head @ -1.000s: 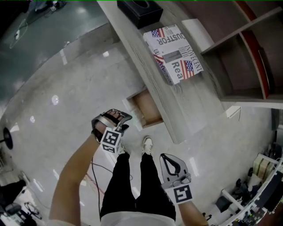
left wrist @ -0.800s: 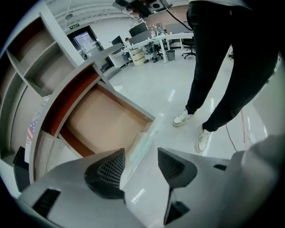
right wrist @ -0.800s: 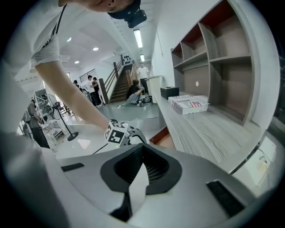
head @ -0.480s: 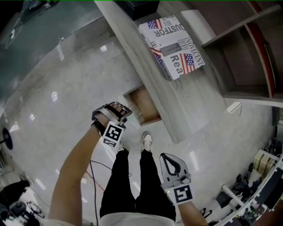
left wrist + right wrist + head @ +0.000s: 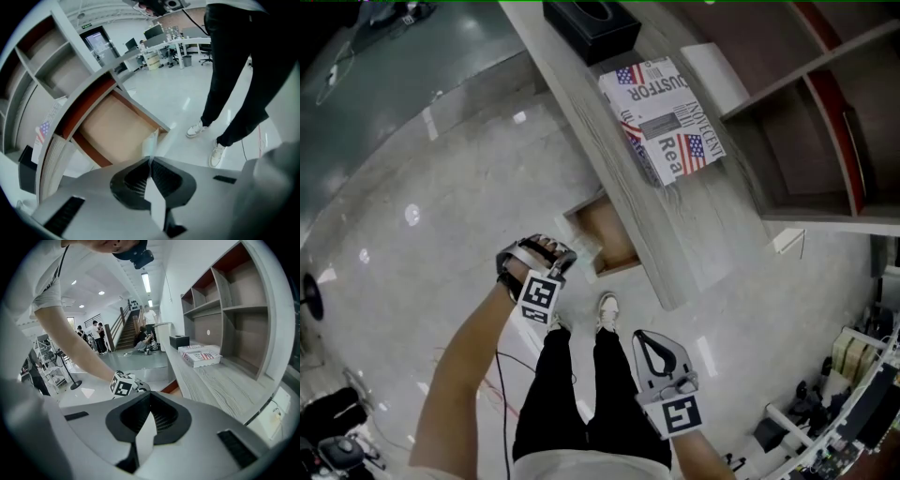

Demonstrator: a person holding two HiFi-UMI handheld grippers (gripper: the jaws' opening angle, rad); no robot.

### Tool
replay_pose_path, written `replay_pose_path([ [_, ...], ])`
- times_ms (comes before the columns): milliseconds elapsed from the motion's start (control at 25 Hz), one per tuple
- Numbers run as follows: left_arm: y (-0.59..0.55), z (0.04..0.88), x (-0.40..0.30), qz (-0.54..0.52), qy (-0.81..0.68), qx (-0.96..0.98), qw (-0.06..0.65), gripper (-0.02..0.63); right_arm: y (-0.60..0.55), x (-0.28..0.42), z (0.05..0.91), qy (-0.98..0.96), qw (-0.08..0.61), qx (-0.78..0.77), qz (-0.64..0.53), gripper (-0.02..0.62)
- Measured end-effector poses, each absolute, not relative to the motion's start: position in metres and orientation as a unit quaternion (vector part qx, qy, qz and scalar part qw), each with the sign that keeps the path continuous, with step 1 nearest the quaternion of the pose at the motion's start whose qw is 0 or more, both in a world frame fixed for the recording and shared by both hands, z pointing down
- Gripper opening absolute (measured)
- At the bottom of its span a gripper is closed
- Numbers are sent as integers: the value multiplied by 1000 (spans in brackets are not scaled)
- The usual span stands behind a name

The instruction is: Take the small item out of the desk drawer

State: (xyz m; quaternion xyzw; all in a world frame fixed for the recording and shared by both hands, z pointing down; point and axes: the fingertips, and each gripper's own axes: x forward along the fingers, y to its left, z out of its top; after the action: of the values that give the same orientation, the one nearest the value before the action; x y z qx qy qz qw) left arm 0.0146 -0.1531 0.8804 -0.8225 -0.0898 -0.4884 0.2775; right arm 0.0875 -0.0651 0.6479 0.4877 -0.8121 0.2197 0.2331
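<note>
The left tongs (image 5: 150, 160) are closing flat onto a thin pale packet (image 5: 150, 144). They pinch its near end, so it sticks out over the front corner of the open drawer (image 5: 110, 129) under the counter (image 5: 675, 225). The right tongs (image 5: 150, 393) are pressed together with nothing between them.

Long grey wood-grain desk (image 5: 694, 216), diagonal in the head view. On top there's a black box (image 5: 592, 26) at the far end and a printed cardboard box (image 5: 666, 117) with flag graphics mid-desk, the two apart. Shelf unit (image 5: 806, 122) runs along the desk's back edge. Drawer (image 5: 605, 230) under the front edge is pulled out, brown bottom showing. Glossy pale floor (image 5: 441, 206) below has the person's white shoes (image 5: 608, 310) and a thin cable (image 5: 500, 375) on it.
</note>
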Motion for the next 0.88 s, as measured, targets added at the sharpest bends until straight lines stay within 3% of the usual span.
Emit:
replay_pose_path([
  [400,-164,789,0,-416,104,-898,95,17,-77,71,584,-831,204,486,176,23],
  [880,-190,620,-39,-207,353,-912,3,17,-71,49,522,-855,177,467,137,23],
])
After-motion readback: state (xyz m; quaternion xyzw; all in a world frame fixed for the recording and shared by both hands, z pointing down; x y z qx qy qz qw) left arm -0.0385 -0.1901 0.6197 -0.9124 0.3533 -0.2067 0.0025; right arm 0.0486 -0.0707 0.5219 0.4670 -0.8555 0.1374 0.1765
